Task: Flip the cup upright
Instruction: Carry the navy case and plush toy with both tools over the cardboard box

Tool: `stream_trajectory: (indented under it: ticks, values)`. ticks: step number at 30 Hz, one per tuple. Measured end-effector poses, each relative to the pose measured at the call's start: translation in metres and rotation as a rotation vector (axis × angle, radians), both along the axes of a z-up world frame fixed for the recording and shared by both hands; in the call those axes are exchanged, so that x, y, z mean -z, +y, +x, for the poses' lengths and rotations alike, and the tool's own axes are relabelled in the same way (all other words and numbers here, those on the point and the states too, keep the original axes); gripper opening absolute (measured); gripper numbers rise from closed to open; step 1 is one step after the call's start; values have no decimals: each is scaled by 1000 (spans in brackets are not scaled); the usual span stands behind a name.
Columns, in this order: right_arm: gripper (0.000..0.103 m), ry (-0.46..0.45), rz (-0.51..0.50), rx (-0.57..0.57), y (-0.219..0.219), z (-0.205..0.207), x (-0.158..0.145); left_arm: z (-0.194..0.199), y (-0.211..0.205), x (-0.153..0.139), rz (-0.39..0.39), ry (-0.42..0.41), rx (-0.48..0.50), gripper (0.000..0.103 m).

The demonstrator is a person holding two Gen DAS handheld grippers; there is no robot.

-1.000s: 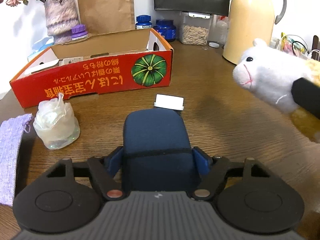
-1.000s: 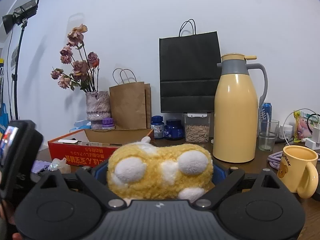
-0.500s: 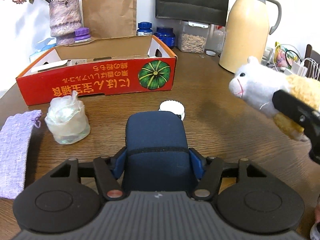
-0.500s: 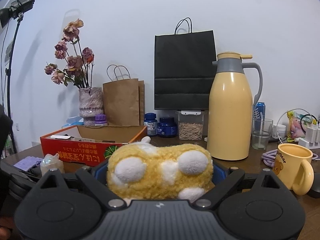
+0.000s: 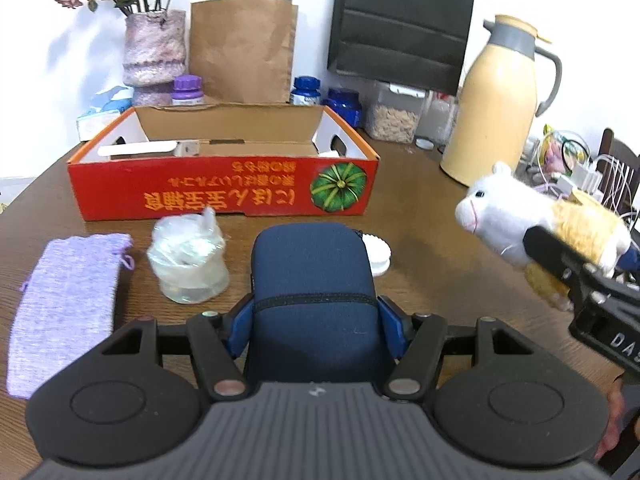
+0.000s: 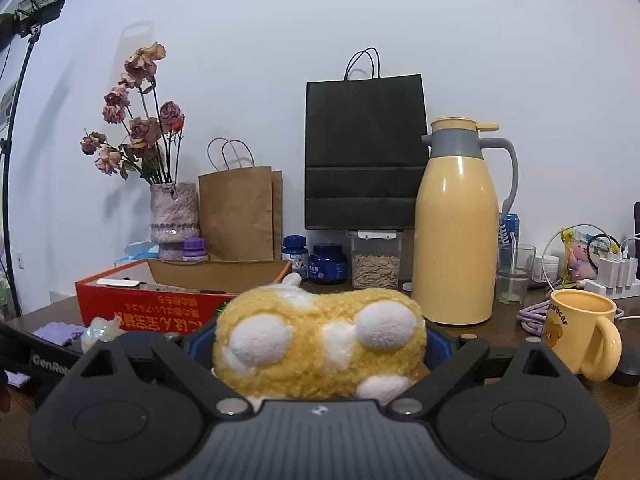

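A yellow cup (image 6: 576, 332) with a bear print stands upright on the brown table (image 5: 432, 240) at the right of the right wrist view, handle to the right. My right gripper (image 6: 320, 346) is shut on a yellow-and-white plush toy (image 6: 320, 344), left of and nearer than the cup. In the left wrist view the same plush toy (image 5: 504, 216) sticks out at the right, a black finger (image 5: 552, 258) across it. My left gripper (image 5: 316, 314) is shut on a navy blue case (image 5: 312, 280), blue pads (image 5: 239, 322) against its sides. The cup does not show in that view.
A red cardboard box (image 5: 224, 196) lies across the back. A clear tub stuffed with plastic (image 5: 188, 268), a purple pouch (image 5: 68, 296) and a white lid (image 5: 378, 256) lie near the case. A yellow thermos (image 6: 456, 240), a glass (image 6: 514, 276), chargers and cables crowd the cup's side.
The left gripper has drawn back and risen with the navy case, so more of the table shows and the white lid now peeks out at the case's right. The plush sits lower right.
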State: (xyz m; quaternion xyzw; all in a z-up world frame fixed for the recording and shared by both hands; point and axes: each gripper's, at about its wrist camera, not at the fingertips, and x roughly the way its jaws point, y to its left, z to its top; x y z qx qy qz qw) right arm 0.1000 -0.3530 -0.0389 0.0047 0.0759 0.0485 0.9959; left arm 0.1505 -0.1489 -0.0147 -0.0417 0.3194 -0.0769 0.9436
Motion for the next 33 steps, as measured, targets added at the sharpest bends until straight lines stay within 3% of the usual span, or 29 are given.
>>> stream_trajectory:
  ticks: [19, 33]
  values:
    - [95, 11, 71, -31, 57, 28, -21, 12, 66, -45, -65, -90, -21, 64]
    - [95, -2, 84, -39, 99, 73, -46, 51, 101, -70, -98, -129, -46, 64]
